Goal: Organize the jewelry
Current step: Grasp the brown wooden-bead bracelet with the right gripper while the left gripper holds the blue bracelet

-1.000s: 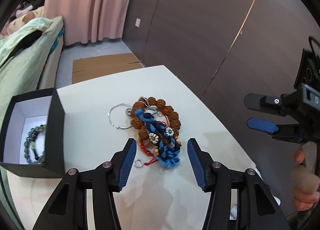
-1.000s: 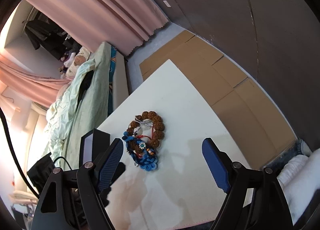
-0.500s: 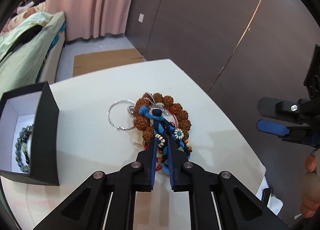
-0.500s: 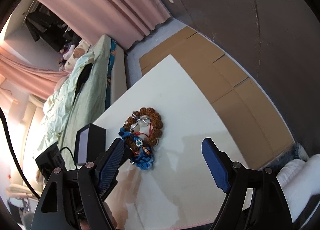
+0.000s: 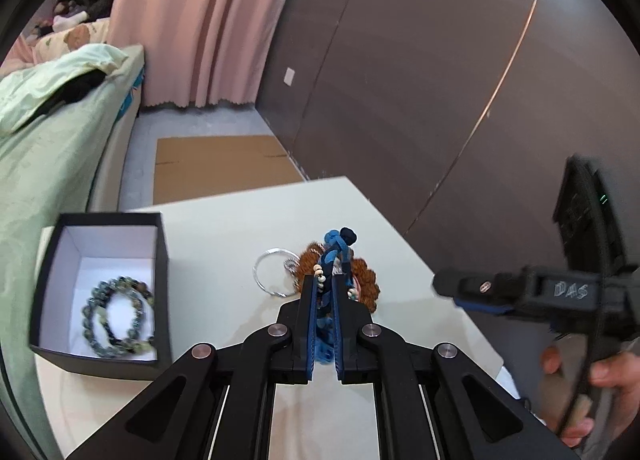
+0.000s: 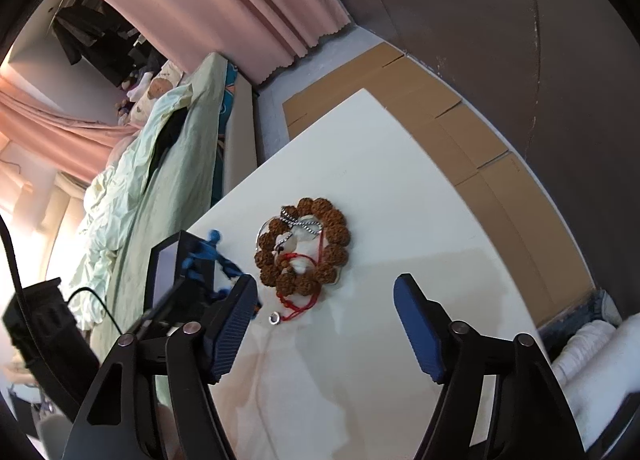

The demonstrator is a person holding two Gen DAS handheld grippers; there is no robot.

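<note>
My left gripper (image 5: pixel 323 280) is shut on a blue braided bracelet (image 5: pixel 334 250) and holds it lifted above the white table (image 5: pixel 224 227); the bracelet also shows blurred in the right wrist view (image 6: pixel 208 250). A brown bead bracelet (image 6: pixel 304 246), a red cord (image 6: pixel 298 302), a small silver ring (image 6: pixel 274 318) and a silver bangle (image 5: pixel 274 272) lie in a pile on the table. An open black box (image 5: pixel 100 292) at the left holds a dark green bead bracelet (image 5: pixel 116 316). My right gripper (image 6: pixel 324 324) is open and empty, above the table's near side.
A bed with green bedding (image 5: pixel 48 147) runs along the table's left side. Flat cardboard (image 5: pixel 216 167) lies on the floor beyond the table. A dark wall (image 5: pixel 420 79) stands to the right. A hand (image 5: pixel 576 388) holds the right gripper.
My left gripper closed on the blue braided bracelet and lifted it off the pile, toward the box side. The right gripper stayed open.
</note>
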